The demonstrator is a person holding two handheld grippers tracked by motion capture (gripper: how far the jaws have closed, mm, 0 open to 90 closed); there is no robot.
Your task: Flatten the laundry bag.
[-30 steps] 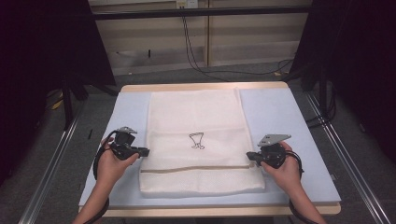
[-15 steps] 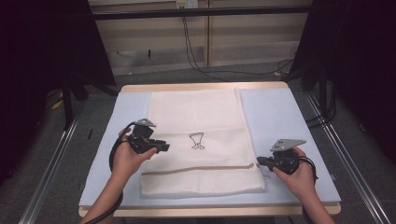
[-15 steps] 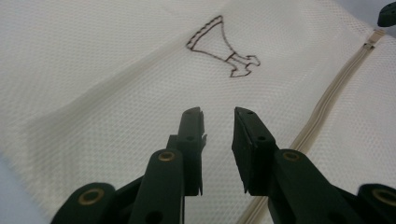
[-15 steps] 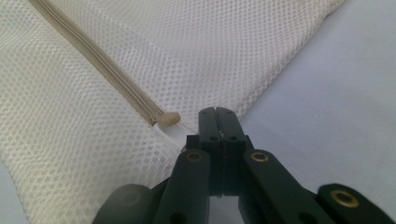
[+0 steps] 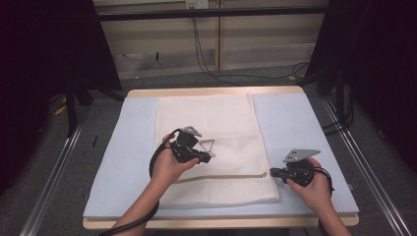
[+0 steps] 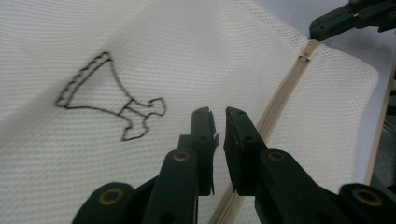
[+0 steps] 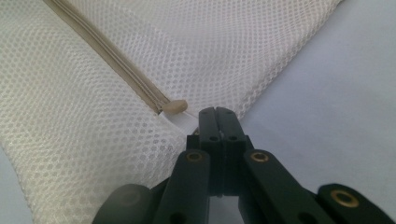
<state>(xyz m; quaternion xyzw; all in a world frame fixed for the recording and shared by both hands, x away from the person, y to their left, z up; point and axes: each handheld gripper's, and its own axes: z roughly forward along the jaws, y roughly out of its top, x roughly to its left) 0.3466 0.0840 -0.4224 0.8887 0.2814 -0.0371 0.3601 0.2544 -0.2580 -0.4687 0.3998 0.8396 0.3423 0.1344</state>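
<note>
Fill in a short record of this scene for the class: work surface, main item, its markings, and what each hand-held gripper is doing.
surface: table with pale blue mat
main item: white mesh bag, lying flat
markings: dark embroidered figure; beige zipper across the near part
left hand-held gripper: above the bag's middle, jaws a narrow gap apart, nothing between them
right hand-held gripper: shut, pinching the white tab at the zipper's end, by the bag's right edge
</note>
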